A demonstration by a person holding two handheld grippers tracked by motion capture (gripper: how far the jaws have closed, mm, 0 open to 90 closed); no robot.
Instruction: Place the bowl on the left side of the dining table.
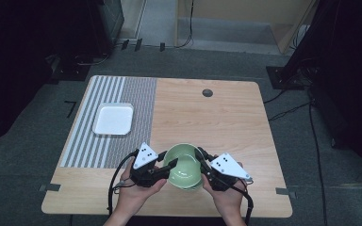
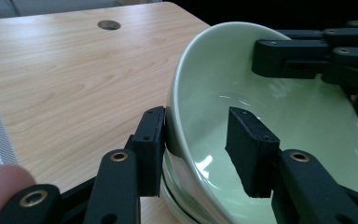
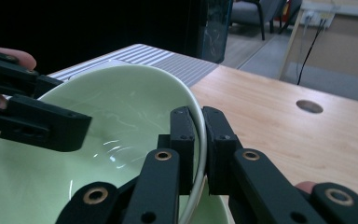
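Note:
A pale green bowl (image 1: 185,170) is tilted on top of another green bowl (image 2: 173,201) near the table's front edge. My right gripper (image 3: 200,144) is shut on the top bowl's (image 3: 121,121) right rim, one jaw inside and one outside. My left gripper (image 2: 200,149) is open and straddles the bowl's (image 2: 270,107) left rim. Its outer jaw touches the wall; its inner jaw stands apart inside the bowl. In the high view the left gripper (image 1: 169,163) and right gripper (image 1: 201,160) flank the bowl, each held by a hand.
A white square tray (image 1: 113,118) lies on a grey striped mat (image 1: 139,99) at the left of the wooden table (image 1: 226,117). A round cable hole (image 1: 207,92) sits near the far edge. Cables and dark equipment stand on the floor around the table.

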